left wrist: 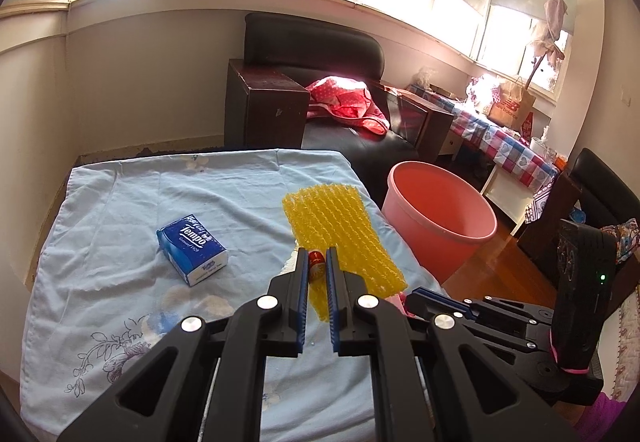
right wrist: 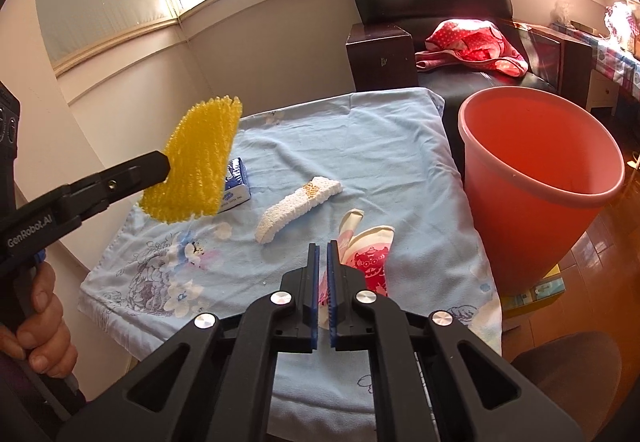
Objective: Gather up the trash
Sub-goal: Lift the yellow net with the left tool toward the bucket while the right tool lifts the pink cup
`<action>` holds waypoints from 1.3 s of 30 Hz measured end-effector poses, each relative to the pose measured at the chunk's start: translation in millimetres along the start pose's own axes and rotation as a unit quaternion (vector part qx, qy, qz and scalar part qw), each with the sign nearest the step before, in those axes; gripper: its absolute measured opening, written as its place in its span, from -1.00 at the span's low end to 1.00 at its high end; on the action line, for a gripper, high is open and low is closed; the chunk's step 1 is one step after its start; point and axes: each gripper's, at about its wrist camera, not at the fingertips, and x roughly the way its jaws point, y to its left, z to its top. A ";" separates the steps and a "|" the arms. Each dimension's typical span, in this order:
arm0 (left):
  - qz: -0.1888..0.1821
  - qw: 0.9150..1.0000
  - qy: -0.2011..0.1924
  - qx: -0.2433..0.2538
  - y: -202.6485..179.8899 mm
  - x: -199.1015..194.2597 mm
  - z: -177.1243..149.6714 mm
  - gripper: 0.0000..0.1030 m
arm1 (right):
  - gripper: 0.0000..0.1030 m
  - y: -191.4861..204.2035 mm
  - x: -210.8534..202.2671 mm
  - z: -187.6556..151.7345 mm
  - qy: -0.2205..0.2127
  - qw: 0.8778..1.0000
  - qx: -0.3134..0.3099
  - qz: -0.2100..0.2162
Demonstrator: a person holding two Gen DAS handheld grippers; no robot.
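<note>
My left gripper (left wrist: 315,258) is shut on a yellow foam net (left wrist: 340,226) that carries a small red sticker. In the right wrist view that net (right wrist: 196,162) hangs in the air above the table's left side, pinched at the left gripper's (right wrist: 168,167) tip. My right gripper (right wrist: 323,254) is low over the cloth, jaws together on the edge of a flattened red-and-white paper cup (right wrist: 370,262). A white foam net (right wrist: 296,206) lies on the cloth beyond it. The pink bucket (right wrist: 520,234) stands right of the table, open side up.
A light blue floral cloth (left wrist: 120,202) covers the table. A blue Tempo tissue pack (left wrist: 192,250) lies on it at the left. Behind stand a black armchair (left wrist: 312,42) with a red cloth (left wrist: 348,102) and a side table under a checked cloth (left wrist: 512,150). A hand (right wrist: 40,322) grips the left handle.
</note>
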 end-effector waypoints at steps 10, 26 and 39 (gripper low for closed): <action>-0.021 1.000 -0.014 0.004 -26.7 39.8 30.2 -0.85 | -0.92 -31.7 -26.2 30.5 -0.049 0.999 0.009 0.000; -0.036 0.998 -0.043 0.027 -69.8 69.1 72.7 -0.85 | -0.92 -57.0 -22.8 34.7 -0.027 0.999 0.015 0.015; -0.026 0.998 -0.051 0.007 -35.4 38.4 49.4 -0.85 | -0.72 -7.3 19.0 -2.9 0.073 0.997 -0.015 0.022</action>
